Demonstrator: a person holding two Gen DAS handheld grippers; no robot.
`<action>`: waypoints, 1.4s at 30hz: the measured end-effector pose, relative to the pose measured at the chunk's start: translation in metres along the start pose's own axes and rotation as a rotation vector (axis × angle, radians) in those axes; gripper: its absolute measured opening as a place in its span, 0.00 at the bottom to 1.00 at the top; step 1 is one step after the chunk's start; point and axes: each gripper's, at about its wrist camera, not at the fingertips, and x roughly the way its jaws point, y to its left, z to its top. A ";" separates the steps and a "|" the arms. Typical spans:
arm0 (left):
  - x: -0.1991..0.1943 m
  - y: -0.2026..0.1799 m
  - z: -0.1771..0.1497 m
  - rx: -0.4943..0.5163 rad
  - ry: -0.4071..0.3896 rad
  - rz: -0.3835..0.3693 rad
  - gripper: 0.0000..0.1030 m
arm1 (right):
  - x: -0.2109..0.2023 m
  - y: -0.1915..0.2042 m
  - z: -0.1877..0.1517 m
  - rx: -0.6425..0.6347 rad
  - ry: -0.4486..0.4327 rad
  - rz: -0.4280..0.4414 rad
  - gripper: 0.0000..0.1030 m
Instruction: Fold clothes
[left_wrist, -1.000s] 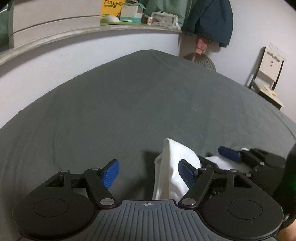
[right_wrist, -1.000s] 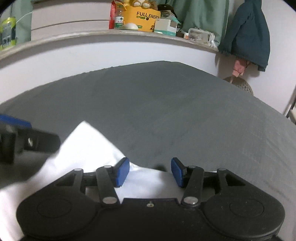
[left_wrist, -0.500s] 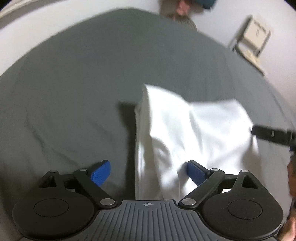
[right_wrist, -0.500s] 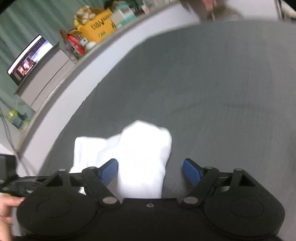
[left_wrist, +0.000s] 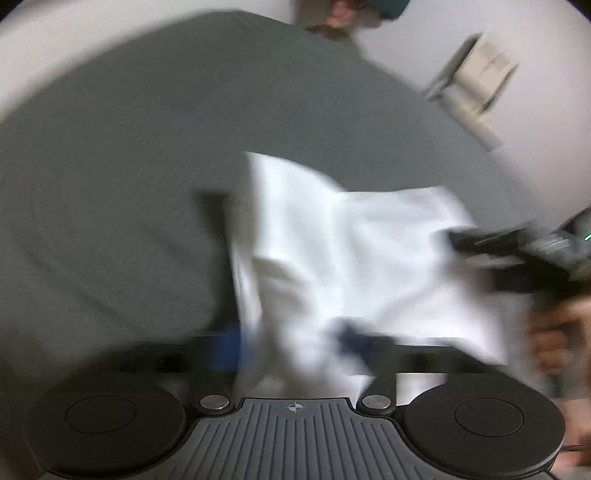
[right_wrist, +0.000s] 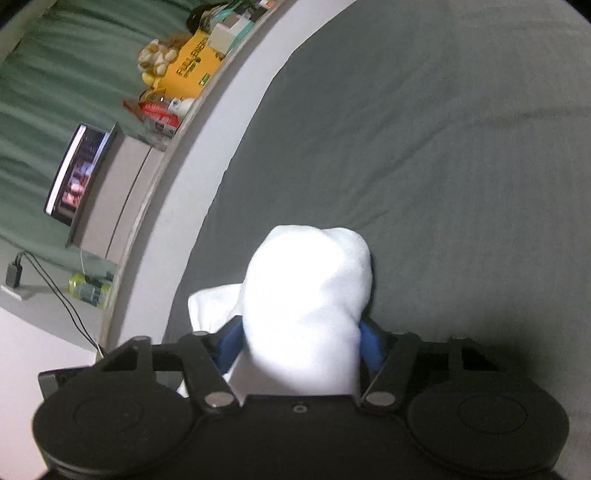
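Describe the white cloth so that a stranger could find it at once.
Look at the wide dark grey bed sheet beside the pale wall. The white cloth bunches between the right gripper pads, the only bright white thing on the grey.

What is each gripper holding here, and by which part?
Right gripper is shut on a bunched fold of the white cloth garment. Left gripper has garment between its fingers, but blur hides whether it grips.
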 end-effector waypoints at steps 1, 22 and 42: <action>0.001 -0.001 -0.001 0.002 0.001 -0.001 0.33 | -0.001 -0.002 -0.002 0.011 -0.008 0.005 0.52; 0.031 -0.112 0.096 0.298 -0.320 -0.103 0.23 | -0.115 -0.015 0.096 -0.105 -0.353 -0.197 0.39; 0.031 -0.066 0.050 -0.074 -0.237 0.125 0.24 | -0.116 -0.030 0.084 -0.259 -0.517 -0.468 0.58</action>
